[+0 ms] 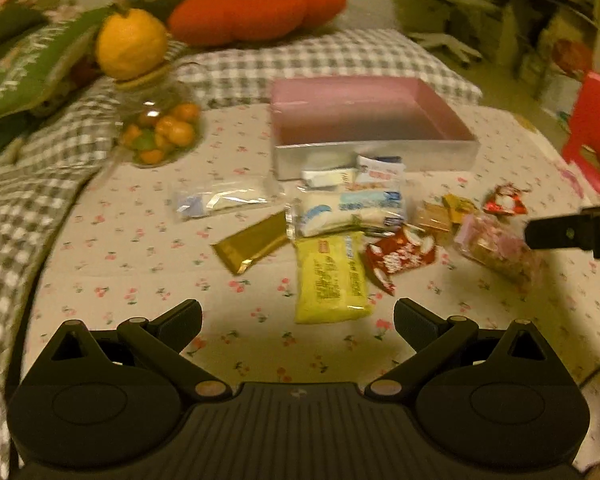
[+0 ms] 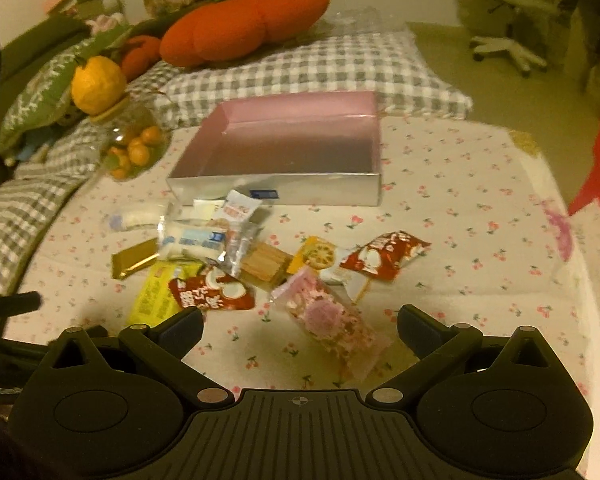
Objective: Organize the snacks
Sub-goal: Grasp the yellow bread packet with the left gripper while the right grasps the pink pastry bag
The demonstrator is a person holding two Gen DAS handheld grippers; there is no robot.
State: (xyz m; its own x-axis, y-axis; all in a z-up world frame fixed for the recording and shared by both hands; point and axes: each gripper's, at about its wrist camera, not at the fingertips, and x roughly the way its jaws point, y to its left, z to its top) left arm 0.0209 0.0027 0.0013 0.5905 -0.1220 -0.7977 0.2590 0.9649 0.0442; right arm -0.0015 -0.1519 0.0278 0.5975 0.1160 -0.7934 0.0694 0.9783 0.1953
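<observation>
Pink-lined box [image 2: 300, 120], silver-walled, is being seen at frame centre with nothing inside; snack packets [image 2: 236, 256] are being left piled just below it. Left gripper [image 1: 298, 322] and right gripper [image 2: 300, 326] are being held spread apart, unloaded.

**Support surface and items resting on it**

The surface is a cloth with a small cherry print [image 1: 148, 280], bordered at left and rear by a grey checked blanket [image 1: 40, 152]. Resting directly on the cloth:

- open box [image 2: 276, 190], silver outside, pink inside, at the rear;
- clear fruit jar [image 1: 160, 128], rear left;
- clear white packet [image 1: 220, 200];
- gold bar [image 1: 252, 242];
- yellow packet [image 1: 332, 276];
- red packets [image 2: 384, 260];
- pink wrapped snack [image 2: 332, 324], nearest the right wrist camera.

The central packets overlap in a loose pile just in front of the box.
</observation>
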